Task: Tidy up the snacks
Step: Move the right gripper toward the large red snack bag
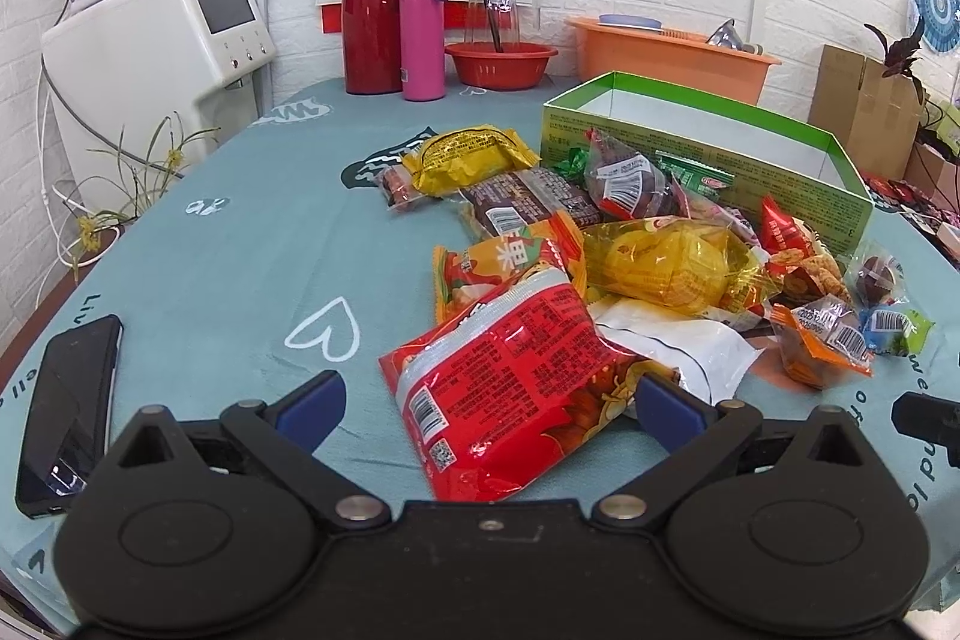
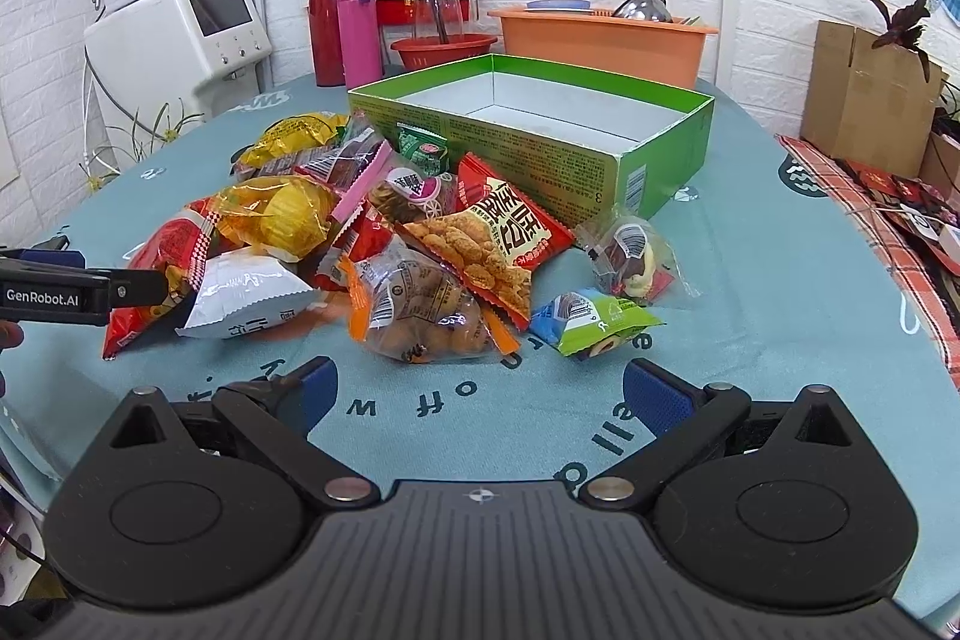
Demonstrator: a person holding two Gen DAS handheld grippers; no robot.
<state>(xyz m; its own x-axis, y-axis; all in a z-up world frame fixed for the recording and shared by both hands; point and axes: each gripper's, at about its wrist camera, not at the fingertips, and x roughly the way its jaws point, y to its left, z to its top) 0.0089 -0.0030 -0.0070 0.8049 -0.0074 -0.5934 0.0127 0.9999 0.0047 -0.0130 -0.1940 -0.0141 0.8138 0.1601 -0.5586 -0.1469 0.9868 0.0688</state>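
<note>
Room was evenly and brightly lit from overhead, shadows under the snack wrappers stayed soft, glare flashed off foil and the red flask, fisheye bent the walls, corners went dark, focus sharp throughout.

Left wrist cam: sits low behind left tool, looks fwd along its fingers across desk toward back wall; red bag close up, box farther, to the right. Right wrist cam: same low fwd-facing pose behind right tool, set further right; box near centre. Shared by both views: snack pile, box, red flask, wall poster. Each cam catches the other tool at frame edge.
</note>
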